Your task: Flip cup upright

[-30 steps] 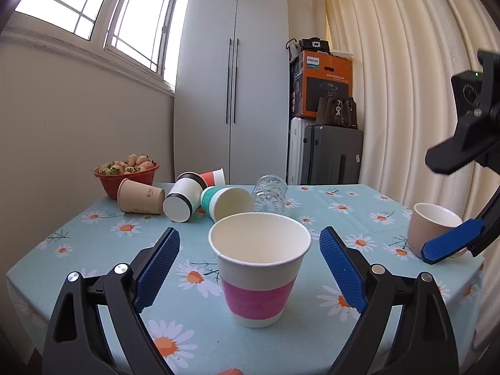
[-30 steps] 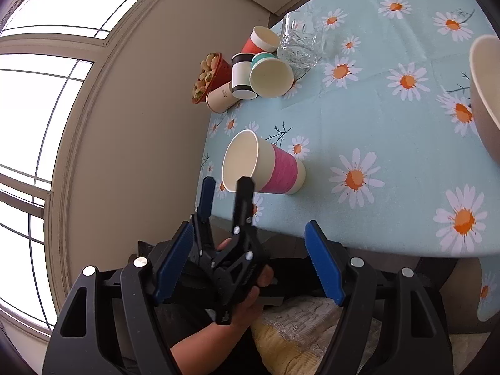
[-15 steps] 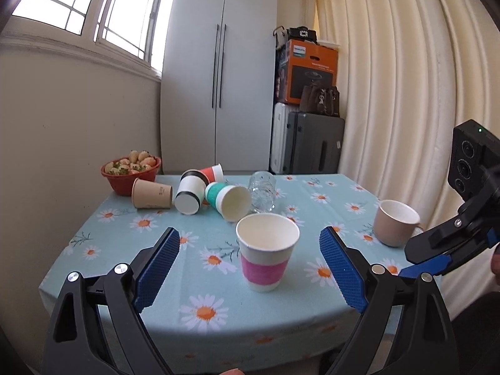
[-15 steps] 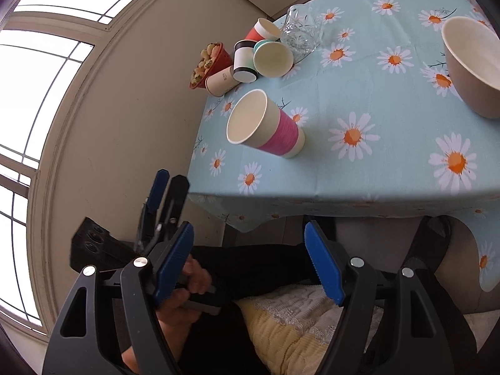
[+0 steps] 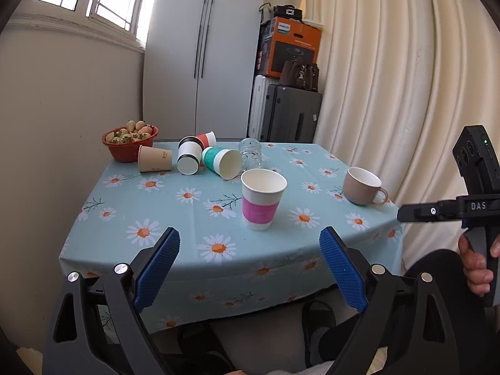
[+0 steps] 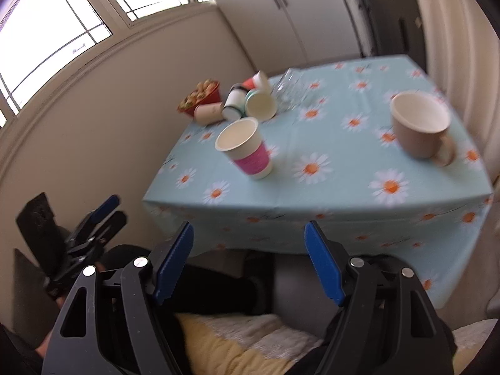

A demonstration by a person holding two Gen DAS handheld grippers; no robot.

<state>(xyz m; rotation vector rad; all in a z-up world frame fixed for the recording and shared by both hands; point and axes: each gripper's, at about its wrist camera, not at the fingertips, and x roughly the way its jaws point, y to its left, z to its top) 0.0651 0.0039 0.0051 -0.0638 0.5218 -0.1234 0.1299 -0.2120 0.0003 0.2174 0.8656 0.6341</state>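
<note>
A white paper cup with a pink band [image 5: 262, 199] stands upright near the front of the daisy tablecloth [image 5: 162, 206]; it also shows in the right wrist view [image 6: 245, 147]. My left gripper [image 5: 249, 268] is open and empty, held off the table's front edge, below the cup. My right gripper [image 6: 249, 259] is open and empty, also off the front edge above the person's lap. The right gripper's body shows at the right edge of the left wrist view [image 5: 475, 187].
A beige mug [image 5: 362, 186] stands upright at the right. Several paper cups [image 5: 190, 156] and a clear glass [image 5: 250, 153] lie on their sides at the back. A red bowl of food [image 5: 129, 140] sits at the back left. Curtain right, cupboard behind.
Both grippers have pulled back from the table towards the person. The pink-banded cup stays upright where it stood. The right wrist view has swung level.
</note>
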